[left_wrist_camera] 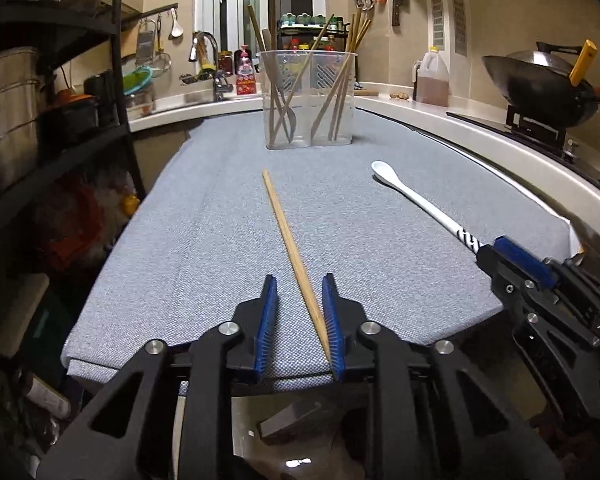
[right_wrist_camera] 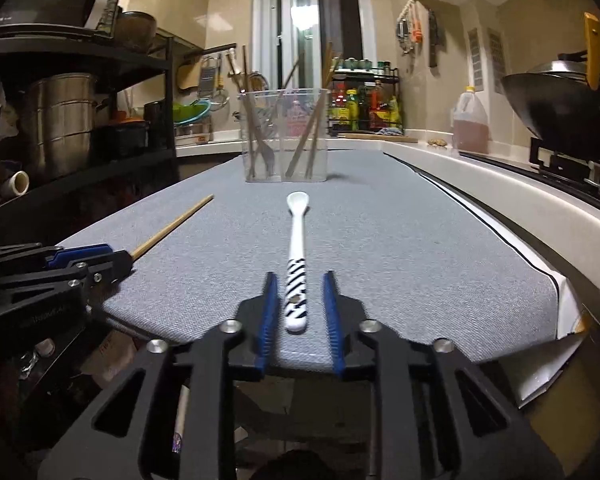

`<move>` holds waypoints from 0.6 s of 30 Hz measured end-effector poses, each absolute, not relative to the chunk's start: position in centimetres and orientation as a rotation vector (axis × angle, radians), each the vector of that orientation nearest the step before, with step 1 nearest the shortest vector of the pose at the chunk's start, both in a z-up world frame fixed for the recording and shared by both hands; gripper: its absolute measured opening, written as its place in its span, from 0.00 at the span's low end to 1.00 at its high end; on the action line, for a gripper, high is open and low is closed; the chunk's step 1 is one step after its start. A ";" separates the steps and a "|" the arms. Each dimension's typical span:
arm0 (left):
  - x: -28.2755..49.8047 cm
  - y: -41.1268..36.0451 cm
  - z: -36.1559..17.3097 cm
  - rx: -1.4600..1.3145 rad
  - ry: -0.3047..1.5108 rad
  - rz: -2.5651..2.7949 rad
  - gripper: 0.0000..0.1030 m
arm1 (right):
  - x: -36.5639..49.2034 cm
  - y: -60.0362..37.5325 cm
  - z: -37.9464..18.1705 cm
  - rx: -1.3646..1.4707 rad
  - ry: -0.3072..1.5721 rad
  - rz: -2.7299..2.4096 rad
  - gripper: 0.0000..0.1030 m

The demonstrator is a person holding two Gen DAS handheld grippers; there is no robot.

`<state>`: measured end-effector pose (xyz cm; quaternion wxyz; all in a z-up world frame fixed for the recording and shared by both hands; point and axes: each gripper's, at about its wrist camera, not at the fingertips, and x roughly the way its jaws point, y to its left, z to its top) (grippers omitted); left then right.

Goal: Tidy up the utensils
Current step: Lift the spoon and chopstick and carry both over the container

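My left claw point(left_wrist_camera: 298, 280) is pressed together on the near end of a wooden chopstick point(left_wrist_camera: 288, 240). In its own camera the stick lies against the right-hand blue pad point(left_wrist_camera: 334, 320), and a gap seems to remain on the other side. From the right wrist camera, though, the stick comes straight out of the closed tip of that claw point(right_wrist_camera: 120, 260), so I read it as pinched. The rest of the chopstick runs forward and a little left of the claw, low over the grey cloth-covered board point(left_wrist_camera: 180, 260); I cannot tell whether its far tip touches the cloth. My right claw point(right_wrist_camera: 298, 278) is pinching the black-and-white striped handle of a white spoon point(right_wrist_camera: 296, 232). The handle sits between the pads, and the bowl points straight ahead of the claw, lying on the cloth. Seen from the left claw, the right one is off to its right and slightly ahead. Well ahead of both claws, at the far end of the board, a clear plastic utensil holder point(left_wrist_camera: 310, 100) stands upright. It has two compartments, with a fork and sticks in the left one and more chopsticks leaning in the right. Far to the right of the claws, a wok point(left_wrist_camera: 540, 88) sits on the stove.
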<state>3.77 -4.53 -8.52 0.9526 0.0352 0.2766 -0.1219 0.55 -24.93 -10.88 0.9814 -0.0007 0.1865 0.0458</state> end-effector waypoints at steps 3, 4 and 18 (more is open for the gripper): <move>4.0 -4.4 -8.0 0.065 0.595 -0.277 0.06 | 0.8 -24.7 -10.4 -0.019 0.407 0.098 0.10; 3.8 -4.2 -7.4 0.064 0.585 -0.276 0.06 | 0.9 -24.7 -10.2 -0.016 0.417 0.102 0.10; 4.4 -2.4 1.1 0.029 0.382 -0.287 0.06 | 1.4 -25.2 -2.9 0.041 0.256 0.106 0.10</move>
